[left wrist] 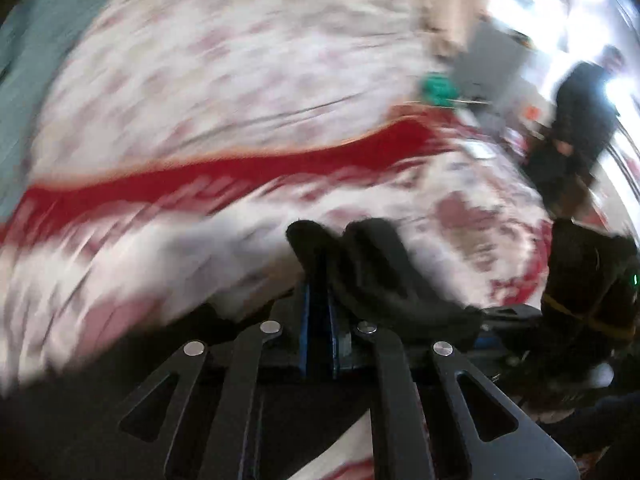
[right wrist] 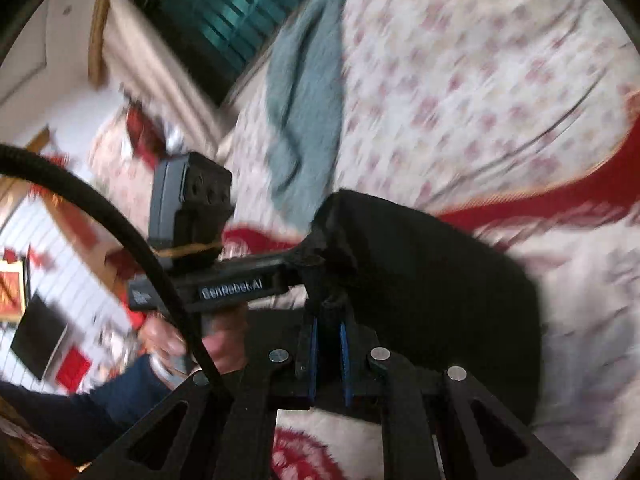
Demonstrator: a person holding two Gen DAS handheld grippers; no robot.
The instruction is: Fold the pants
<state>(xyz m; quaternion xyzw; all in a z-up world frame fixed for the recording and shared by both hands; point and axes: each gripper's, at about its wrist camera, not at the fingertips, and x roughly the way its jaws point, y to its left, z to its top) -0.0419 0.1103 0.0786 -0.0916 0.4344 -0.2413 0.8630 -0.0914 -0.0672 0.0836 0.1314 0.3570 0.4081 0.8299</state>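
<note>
The black pants (right wrist: 432,280) hang in the air over the bed, pinched at their top edge by both grippers. In the right wrist view my right gripper (right wrist: 328,300) is shut on a bunched fold of the cloth, which drapes away to the right. Just to its left, my left gripper (right wrist: 308,254) comes in from the side, shut on the same edge, with a hand (right wrist: 208,344) on its handle. In the left wrist view my left gripper (left wrist: 320,264) is shut, with black pants fabric (left wrist: 384,276) wrapped over its fingers. Both views are motion-blurred.
A bedspread (left wrist: 224,80) in white with a pink pattern and a red band (left wrist: 248,172) fills the ground below. A grey-blue blanket (right wrist: 304,120) lies at the bed's far edge under teal shutters (right wrist: 240,4). A person in dark clothes (left wrist: 580,112) stands beyond the bed.
</note>
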